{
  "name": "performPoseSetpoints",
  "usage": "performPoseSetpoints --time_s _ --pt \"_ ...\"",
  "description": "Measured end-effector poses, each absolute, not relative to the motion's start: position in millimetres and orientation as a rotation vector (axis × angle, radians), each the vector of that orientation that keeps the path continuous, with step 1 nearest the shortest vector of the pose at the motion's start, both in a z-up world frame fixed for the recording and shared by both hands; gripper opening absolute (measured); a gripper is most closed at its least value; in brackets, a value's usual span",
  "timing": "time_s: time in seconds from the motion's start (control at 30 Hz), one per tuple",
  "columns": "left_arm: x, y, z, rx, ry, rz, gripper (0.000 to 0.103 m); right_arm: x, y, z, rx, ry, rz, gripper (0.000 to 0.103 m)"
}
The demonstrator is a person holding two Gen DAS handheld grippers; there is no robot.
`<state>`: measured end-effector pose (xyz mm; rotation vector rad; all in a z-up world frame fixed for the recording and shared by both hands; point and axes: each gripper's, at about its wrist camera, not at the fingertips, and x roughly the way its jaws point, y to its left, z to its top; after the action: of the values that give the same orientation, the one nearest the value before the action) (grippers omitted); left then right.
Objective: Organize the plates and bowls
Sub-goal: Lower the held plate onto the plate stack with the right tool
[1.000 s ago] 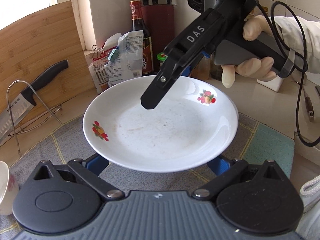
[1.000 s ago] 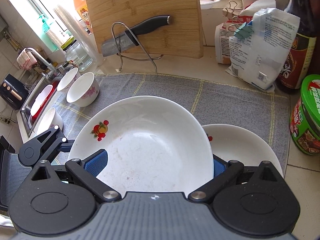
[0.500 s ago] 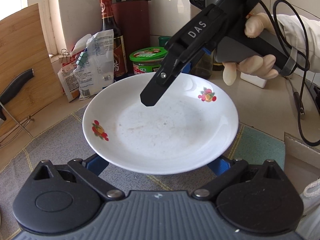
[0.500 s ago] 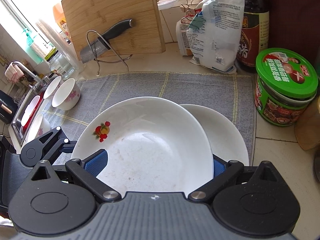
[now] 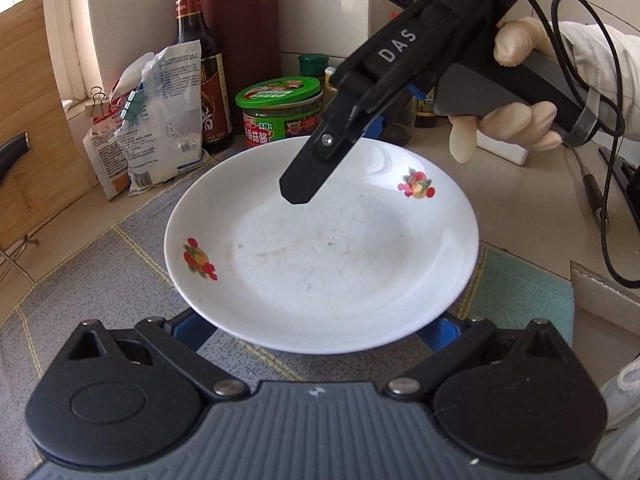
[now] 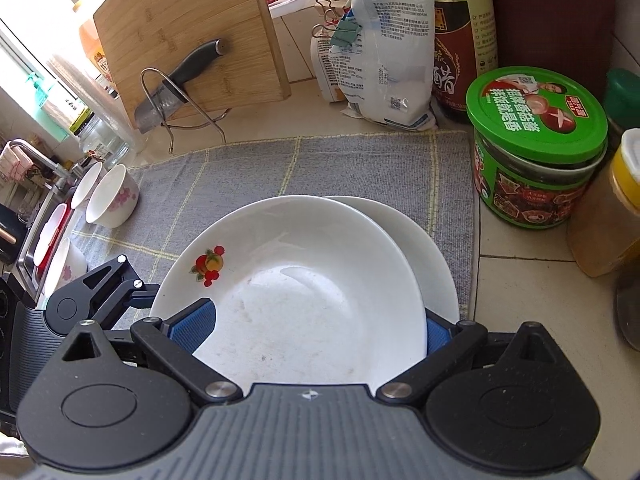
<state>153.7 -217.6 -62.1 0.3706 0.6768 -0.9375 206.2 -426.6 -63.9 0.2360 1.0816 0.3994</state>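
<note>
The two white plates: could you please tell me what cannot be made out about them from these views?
Left wrist view: the lower plate is wholly hidden behind the held plate.
Right wrist view: the held plate covers most of the lower plate; whether they touch is unclear.
Left wrist view: the left hand-held gripper has its pads under the held plate, so its grip cannot be told.

"DAS" in white capitals on right gripper (image 5: pixel 304 196) body. Chinese characters on green-lidded jar (image 6: pixel 536 148), dark bottle (image 6: pixel 460 40) label, clipped bags (image 6: pixel 384 52): too small to read.
</note>
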Motion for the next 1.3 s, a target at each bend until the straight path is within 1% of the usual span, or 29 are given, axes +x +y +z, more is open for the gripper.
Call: performPoseSetpoints --time_s 0.23,0.77,1.07,1.3 --pt "159 -218 -65 0.381 0.707 -0.936 0.102 209 -426 -69 0.244 1.095 0.399 0.103" --pt "162 -219 -62 0.371 0.711 -0.944 0.103 202 -430 -73 0.256 1.129 0.345 0.103" --pt "163 -218 -64 0.360 0.715 -0.946 0.103 190 -434 -64 0.270 1.111 0.318 0.103" --pt "162 -218 -65 0.366 0.703 -0.945 0.103 183 -428 -59 0.228 1.114 0.278 0.103"
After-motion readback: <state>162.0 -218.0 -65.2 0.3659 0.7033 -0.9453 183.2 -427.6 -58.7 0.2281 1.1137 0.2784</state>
